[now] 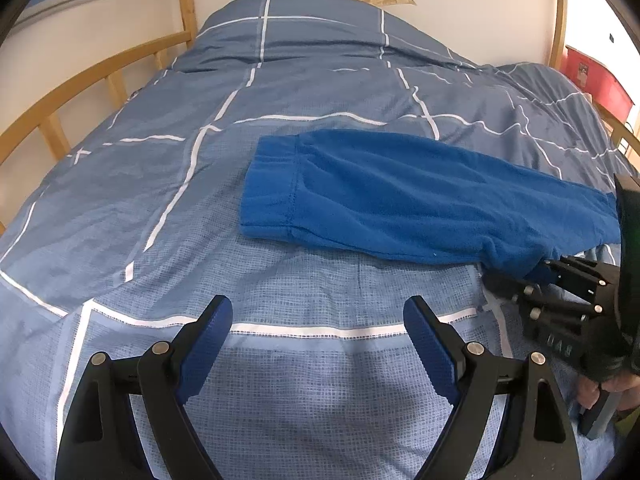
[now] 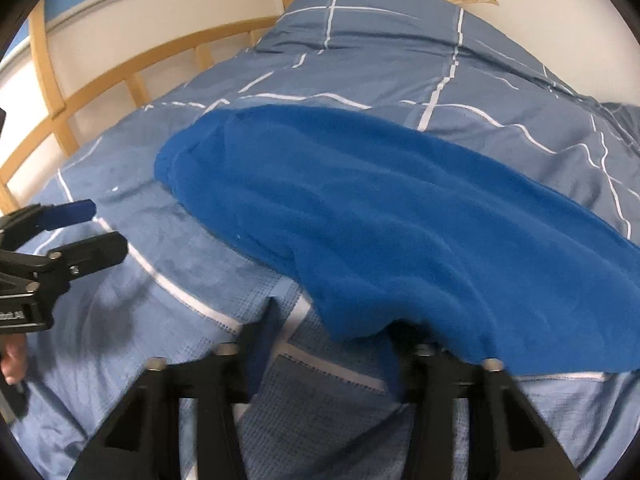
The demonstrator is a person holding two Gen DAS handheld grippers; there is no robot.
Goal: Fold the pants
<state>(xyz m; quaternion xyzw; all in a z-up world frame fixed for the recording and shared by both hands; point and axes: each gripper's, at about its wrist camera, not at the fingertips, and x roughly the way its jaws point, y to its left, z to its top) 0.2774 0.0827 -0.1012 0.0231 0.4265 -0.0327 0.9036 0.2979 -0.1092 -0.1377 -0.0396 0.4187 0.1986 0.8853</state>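
1. The left gripper [image 1: 318, 344] hovered at 6 o'clock over the bed [image 1: 120, 200], its jaws spread wide and holding nothing.
2. The blue pants [image 1: 400, 200] lay folded lengthwise at centre.
3. The right gripper [image 1: 536, 274], at 4 o'clock, met their leg end; its grip was hidden by fabric.

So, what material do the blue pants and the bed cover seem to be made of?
The blue pants look like fleece: matte and fuzzy, with soft thick folds. The bed cover looks like thin woven cotton, though this is uncertain: smooth with a faint sheen and sharp wrinkles, and a waffle-like grid texture nearest the camera.
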